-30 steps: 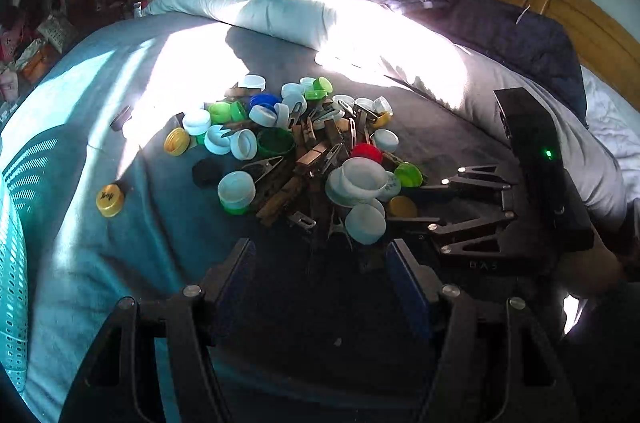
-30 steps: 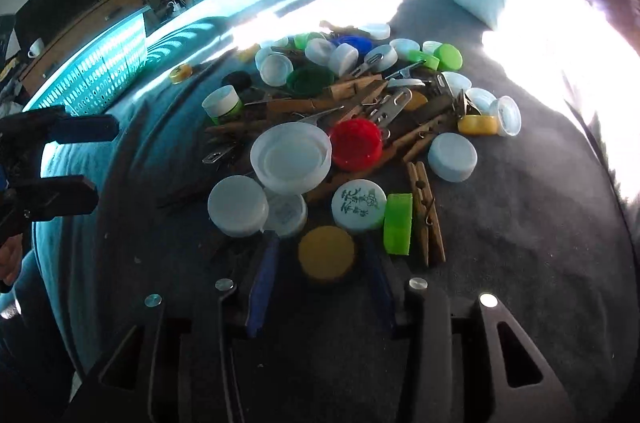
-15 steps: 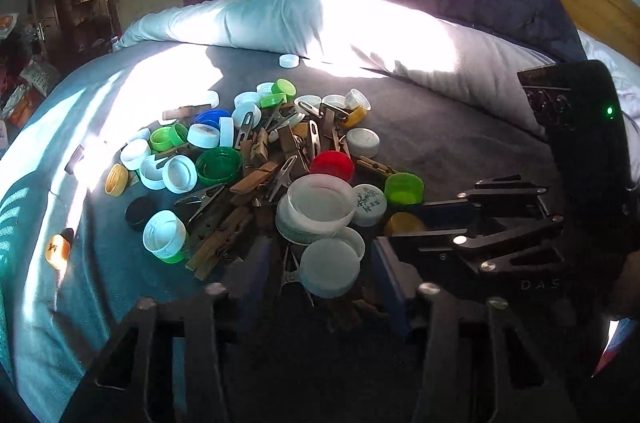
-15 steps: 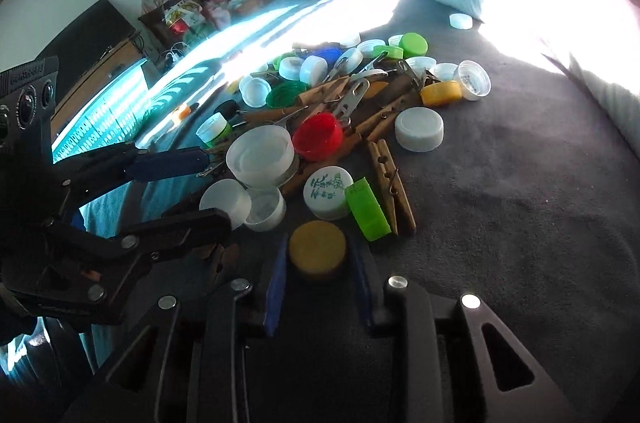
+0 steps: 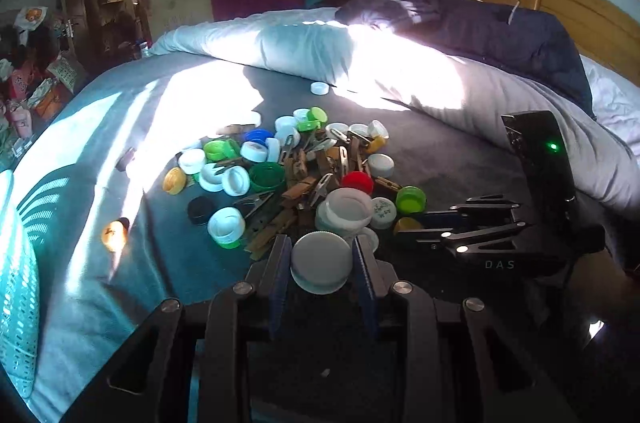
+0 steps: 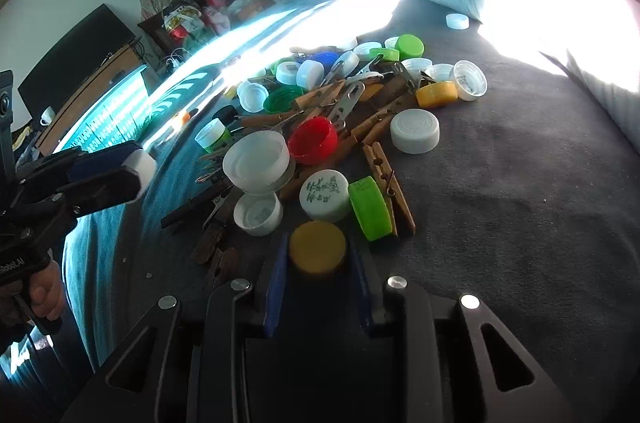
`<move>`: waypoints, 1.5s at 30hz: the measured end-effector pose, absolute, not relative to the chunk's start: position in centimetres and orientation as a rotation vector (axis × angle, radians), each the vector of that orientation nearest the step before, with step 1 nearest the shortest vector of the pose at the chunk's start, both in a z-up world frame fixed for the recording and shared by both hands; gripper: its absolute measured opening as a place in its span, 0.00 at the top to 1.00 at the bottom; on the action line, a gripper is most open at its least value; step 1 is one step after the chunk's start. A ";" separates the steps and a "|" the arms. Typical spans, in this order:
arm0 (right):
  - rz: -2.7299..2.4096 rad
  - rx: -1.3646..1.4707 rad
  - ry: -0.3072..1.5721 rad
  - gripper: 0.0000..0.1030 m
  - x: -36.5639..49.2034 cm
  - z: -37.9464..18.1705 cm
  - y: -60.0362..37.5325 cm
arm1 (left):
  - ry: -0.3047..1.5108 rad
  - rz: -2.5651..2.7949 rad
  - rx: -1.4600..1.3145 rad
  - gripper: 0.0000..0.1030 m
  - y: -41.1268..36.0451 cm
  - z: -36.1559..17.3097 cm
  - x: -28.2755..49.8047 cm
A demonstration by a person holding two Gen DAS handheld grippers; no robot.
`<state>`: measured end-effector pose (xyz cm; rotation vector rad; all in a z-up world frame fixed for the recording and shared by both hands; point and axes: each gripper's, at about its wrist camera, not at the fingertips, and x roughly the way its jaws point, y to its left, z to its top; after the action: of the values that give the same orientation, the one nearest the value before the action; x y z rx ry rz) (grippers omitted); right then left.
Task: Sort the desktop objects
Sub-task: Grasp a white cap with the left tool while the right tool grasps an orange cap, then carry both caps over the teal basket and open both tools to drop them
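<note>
Clamping a round white plastic cap [image 5: 320, 266] in the left gripper [image 5: 320, 263] and a round yellow plastic cap [image 6: 317, 247] in the right gripper [image 6: 318, 255], with the heap of bottle caps and wooden clothespins [image 5: 296, 175] largely unsorted on the dark grey blanket [image 6: 500, 183]

I see a bed [image 5: 460, 159] under a dark grey blanket [image 6: 520, 183]. On it lies a heap of bottle caps and clothespins [image 5: 304, 167]. Beyond the heap, one white cap [image 5: 319, 88] sits apart, just beside the pale blue duvet [image 5: 280, 47]. Left of the heap lies an orange cap [image 5: 114, 233].
</note>
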<state>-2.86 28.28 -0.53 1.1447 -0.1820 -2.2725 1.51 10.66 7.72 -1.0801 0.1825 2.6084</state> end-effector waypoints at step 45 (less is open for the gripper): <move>-2.156 0.704 0.099 0.73 -5.1 30.0 -1.0 | -0.127 3.203 -1.163 0.69 -27.9 26.7 6.6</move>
<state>-5.08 -1.02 30.03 0.7044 0.0990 -2.1558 6.61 -27.93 26.71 -1.1632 -0.1266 3.2031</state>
